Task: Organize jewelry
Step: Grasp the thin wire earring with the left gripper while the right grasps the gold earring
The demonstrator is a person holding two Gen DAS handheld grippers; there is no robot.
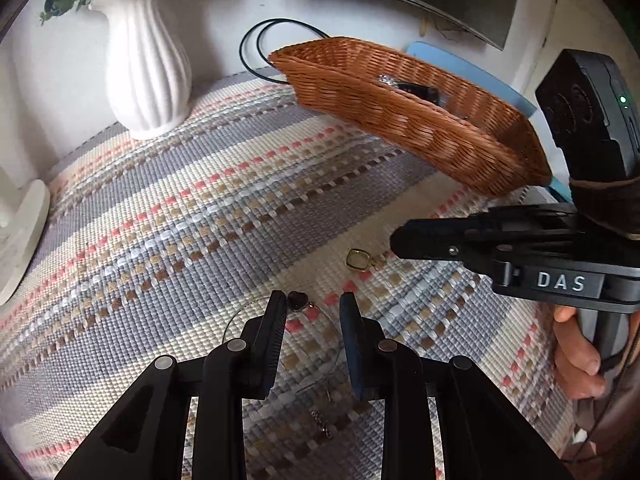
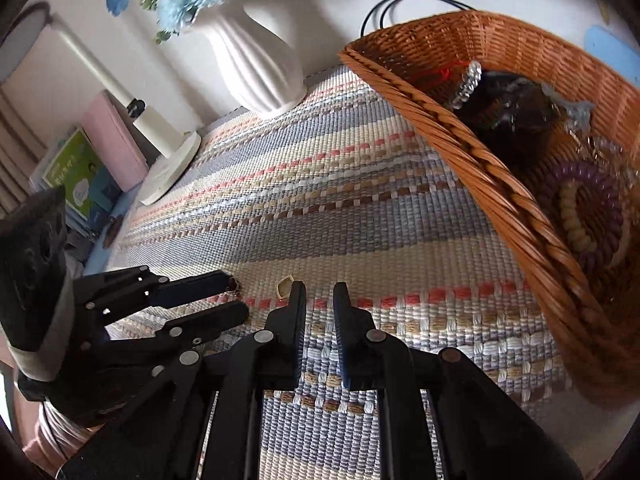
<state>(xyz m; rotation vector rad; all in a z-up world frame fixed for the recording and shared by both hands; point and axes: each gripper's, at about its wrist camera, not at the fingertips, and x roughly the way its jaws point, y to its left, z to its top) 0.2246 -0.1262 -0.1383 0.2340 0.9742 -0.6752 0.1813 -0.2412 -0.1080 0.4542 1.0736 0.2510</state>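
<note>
Left gripper (image 1: 313,308) spread, low over the woven mat (image 1: 160,220), straddling a thin wire necklace (image 1: 240,314) with a dark heart pendant (image 1: 298,300) beside the left finger. Right gripper (image 2: 319,300) parted slightly, empty, just right of a small gold-rimmed pendant (image 1: 357,260). Far right, wicker basket (image 2: 460,128) already holding beads and a coiled purple band (image 2: 584,208). Necklace probably light, limp, snag-prone; best pinched at the pendant, not the wire.
</note>
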